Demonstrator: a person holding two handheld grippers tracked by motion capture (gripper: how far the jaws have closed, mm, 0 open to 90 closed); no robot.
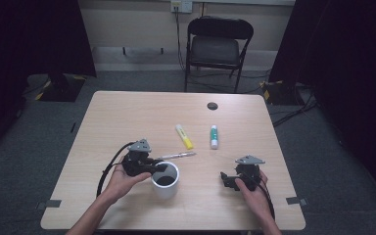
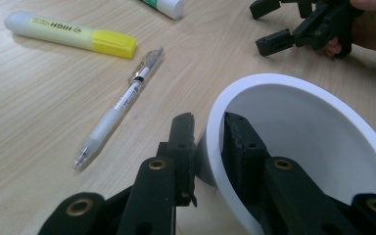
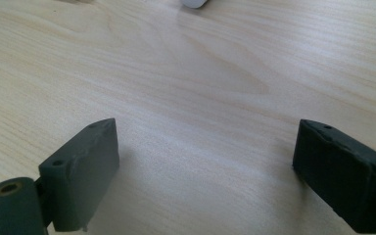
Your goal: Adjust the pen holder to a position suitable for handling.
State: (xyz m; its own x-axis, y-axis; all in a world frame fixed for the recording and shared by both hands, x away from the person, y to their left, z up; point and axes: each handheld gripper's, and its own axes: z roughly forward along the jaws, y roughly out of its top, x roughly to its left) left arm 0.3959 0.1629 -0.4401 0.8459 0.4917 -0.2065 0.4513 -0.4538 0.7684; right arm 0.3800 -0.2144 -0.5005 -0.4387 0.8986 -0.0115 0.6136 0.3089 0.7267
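Observation:
A white cup (image 1: 166, 181) stands on the table near the front, left of centre. My left gripper (image 1: 160, 168) is shut on its rim, one jaw inside the cup (image 2: 298, 127) and one outside, as the left gripper view (image 2: 210, 127) shows. Just beyond the cup lies a clear pen (image 1: 176, 155) (image 2: 120, 105). Farther back lie a yellow highlighter (image 1: 184, 136) (image 2: 71, 35) and a green-and-white glue stick (image 1: 214, 136) (image 2: 169, 6). My right gripper (image 1: 225, 178) (image 3: 205, 152) rests low over bare wood at the front right, open and holding nothing; it also appears in the left gripper view (image 2: 267, 25).
The wooden table (image 1: 127, 112) has a small black disc (image 1: 212, 105) near its far edge. A black folding chair (image 1: 219, 46) stands behind the table, with cables on the floor around it. Dark curtains hang at both sides.

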